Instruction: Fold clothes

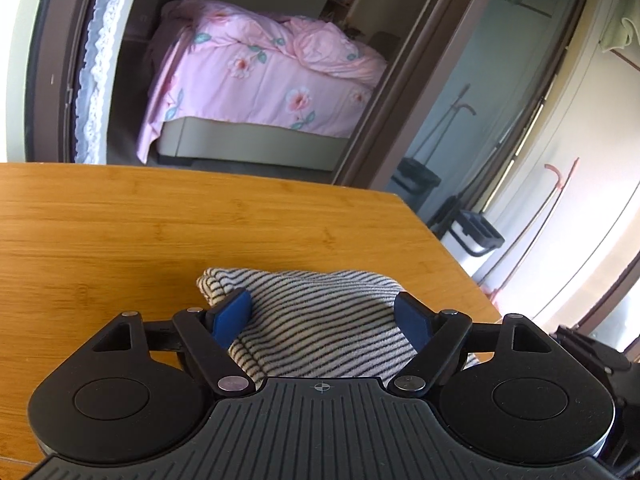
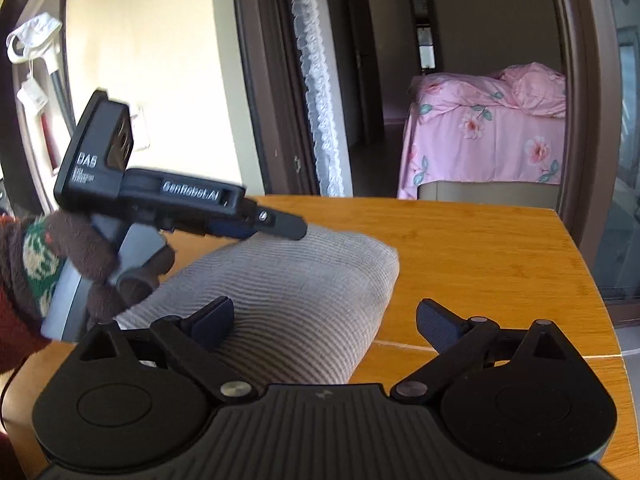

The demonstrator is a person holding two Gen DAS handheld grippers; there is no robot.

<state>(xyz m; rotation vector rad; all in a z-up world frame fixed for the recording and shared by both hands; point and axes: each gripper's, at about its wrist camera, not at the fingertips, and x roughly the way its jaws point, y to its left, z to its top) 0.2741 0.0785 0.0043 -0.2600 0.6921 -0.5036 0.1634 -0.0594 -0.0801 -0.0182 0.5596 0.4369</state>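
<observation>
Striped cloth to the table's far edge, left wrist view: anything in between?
Nothing. In the left wrist view, bare table runs from the folded striped cloth to the far edge.

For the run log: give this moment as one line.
task: fold clothes | left gripper: open over striped garment | right gripper: open, at its edge | garment: folded on wooden table

Wooden table (image 1: 120,220), pink floral bed (image 1: 260,80)

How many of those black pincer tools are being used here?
2. The left hand-held gripper sits open over the folded striped cloth on the table. The right hand-held gripper is open beside it, at the cloth's right edge.
</observation>
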